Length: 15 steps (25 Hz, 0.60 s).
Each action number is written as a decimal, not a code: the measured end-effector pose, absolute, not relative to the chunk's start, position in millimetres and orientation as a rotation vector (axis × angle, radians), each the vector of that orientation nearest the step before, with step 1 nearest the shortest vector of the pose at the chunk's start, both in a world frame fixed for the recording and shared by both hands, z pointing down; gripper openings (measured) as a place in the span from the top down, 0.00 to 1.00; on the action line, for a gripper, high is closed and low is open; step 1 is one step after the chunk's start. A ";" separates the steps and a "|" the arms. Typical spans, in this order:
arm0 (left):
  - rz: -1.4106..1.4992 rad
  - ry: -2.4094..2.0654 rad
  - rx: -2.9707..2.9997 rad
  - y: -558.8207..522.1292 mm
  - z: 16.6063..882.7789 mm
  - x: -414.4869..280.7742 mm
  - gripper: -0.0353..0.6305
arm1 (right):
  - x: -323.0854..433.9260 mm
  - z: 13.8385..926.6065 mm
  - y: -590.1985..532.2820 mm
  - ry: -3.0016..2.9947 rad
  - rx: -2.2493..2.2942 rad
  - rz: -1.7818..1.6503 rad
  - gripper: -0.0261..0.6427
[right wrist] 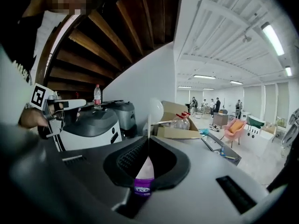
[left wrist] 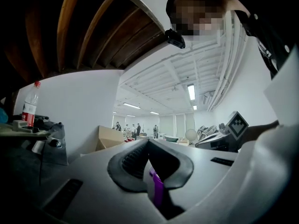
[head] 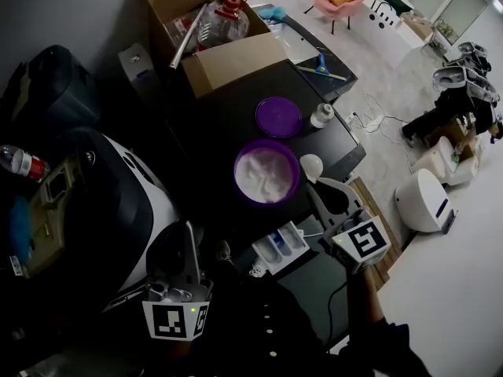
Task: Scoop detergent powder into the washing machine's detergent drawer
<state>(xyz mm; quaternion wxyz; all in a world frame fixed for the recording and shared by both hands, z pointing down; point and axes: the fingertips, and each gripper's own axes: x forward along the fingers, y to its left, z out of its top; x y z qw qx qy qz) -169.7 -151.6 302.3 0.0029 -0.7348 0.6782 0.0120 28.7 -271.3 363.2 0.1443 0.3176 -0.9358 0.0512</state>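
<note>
The right hand-held gripper point(right wrist: 148, 146) is clamped on the thin handle of a white plastic spoon point(head: 312, 165). The spoon's bowl is just beside the round purple tub of white detergent powder point(head: 267, 173), near the front edge of the black washing-machine top point(head: 228, 108). Below that edge, the white detergent drawer point(head: 281, 246) is pulled open. The left hand-held gripper point(left wrist: 148, 148) has its jaws pressed together, holding nothing.

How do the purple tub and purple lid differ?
The purple tub is open, holding white powder; the purple lid lies bare. The tub looks wider than the lid. The tub sits nearer the detergent drawer than the lid. Both are round, on the dark top.
</note>
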 end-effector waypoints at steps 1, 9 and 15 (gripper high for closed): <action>0.037 2.134 -2.312 -152.6 305.7 -171.4 0.93 | 24.2 368.5 -275.0 -2.668 0.863 0.136 0.91; 0.048 2.160 -2.356 -161.2 324.3 -179.2 0.93 | -11.6 404.5 -297.4 -2.400 0.496 0.035 0.91; 0.036 2.180 -2.369 -166.0 332.0 -183.4 0.93 | -30.8 436.4 -309.6 -2.269 0.377 0.078 0.91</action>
